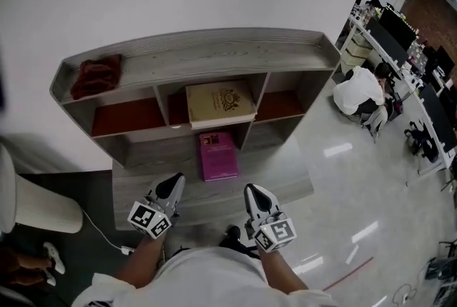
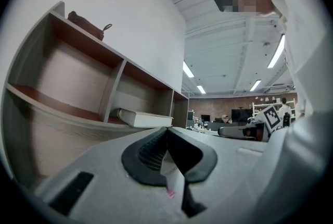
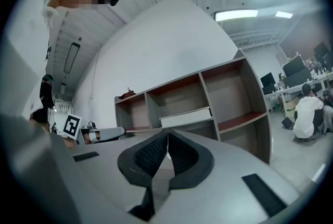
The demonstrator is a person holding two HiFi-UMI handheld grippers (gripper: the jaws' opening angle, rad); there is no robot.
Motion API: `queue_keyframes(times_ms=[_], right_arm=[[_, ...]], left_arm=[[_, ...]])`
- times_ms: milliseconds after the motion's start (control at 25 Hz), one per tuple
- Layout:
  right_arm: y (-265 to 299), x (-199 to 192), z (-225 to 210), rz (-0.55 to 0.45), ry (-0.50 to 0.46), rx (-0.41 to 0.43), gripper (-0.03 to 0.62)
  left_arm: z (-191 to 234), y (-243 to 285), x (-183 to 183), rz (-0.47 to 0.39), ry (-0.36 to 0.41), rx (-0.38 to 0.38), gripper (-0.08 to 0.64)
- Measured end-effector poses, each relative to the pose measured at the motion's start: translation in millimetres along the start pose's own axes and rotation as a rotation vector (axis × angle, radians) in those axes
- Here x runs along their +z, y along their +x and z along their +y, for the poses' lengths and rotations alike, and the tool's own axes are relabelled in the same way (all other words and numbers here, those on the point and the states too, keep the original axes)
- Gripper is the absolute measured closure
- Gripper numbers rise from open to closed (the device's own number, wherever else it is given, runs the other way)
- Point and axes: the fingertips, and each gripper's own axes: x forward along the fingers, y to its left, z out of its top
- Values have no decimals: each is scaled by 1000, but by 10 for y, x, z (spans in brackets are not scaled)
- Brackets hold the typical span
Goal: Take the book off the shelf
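Note:
A thick cream book (image 1: 220, 104) lies flat in the middle compartment of the low grey shelf unit (image 1: 214, 48). It also shows in the left gripper view as a cream book (image 2: 143, 117) and in the right gripper view as a cream book (image 3: 186, 116). A magenta book (image 1: 218, 155) lies on the ledge below it. My left gripper (image 1: 173, 186) and right gripper (image 1: 255, 193) hover side by side short of the unit, both pointing at it. The left gripper (image 2: 166, 129) is shut and holds nothing. The right gripper (image 3: 167, 131) is shut and empty too.
A dark red bag (image 1: 95, 75) sits on the unit's top at the left. A white rounded seat (image 1: 36, 202) and a floor cable (image 1: 100, 234) are at the left. A seated person (image 1: 360, 95) and desks with monitors (image 1: 400, 34) are at the right.

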Motion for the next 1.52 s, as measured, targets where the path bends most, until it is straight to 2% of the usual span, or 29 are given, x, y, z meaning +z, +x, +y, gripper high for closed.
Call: queue_keyframes(times_ms=[120, 240, 400, 560, 720, 880, 1000, 1080, 1240, 1400, 1520], right_arm=[[138, 152, -193, -8, 16, 61, 577], [248, 293, -351, -18, 47, 115, 577], [476, 345, -490, 6, 30, 174, 577], [710, 357, -587, 13, 107, 227, 576], [943, 350, -651, 41, 165, 219, 575], [1136, 334, -621, 49, 228, 193, 574], [1308, 295, -548, 43, 338, 173, 560], [1431, 257, -527, 46, 426, 159, 496], [1604, 183, -637, 50, 571, 96, 446], [1733, 129, -721, 18, 792, 69, 367], [1768, 78, -845, -12, 886, 41, 337]], left_arm=[[16, 185, 146, -13, 25, 44, 543], [-33, 376, 270, -10, 80, 55, 543], [-22, 594, 404, 3, 149, 97, 543], [23, 691, 490, 29, 211, 141, 543], [153, 778, 506, 41, 249, 162, 543], [342, 872, 501, 40, 227, 110, 543], [490, 846, 549, 38, 228, 66, 543], [602, 820, 574, 32, 221, 51, 543], [748, 850, 519, 26, 187, 21, 543], [809, 856, 423, 28, 151, -18, 543], [824, 865, 345, 33, 122, -36, 543]])
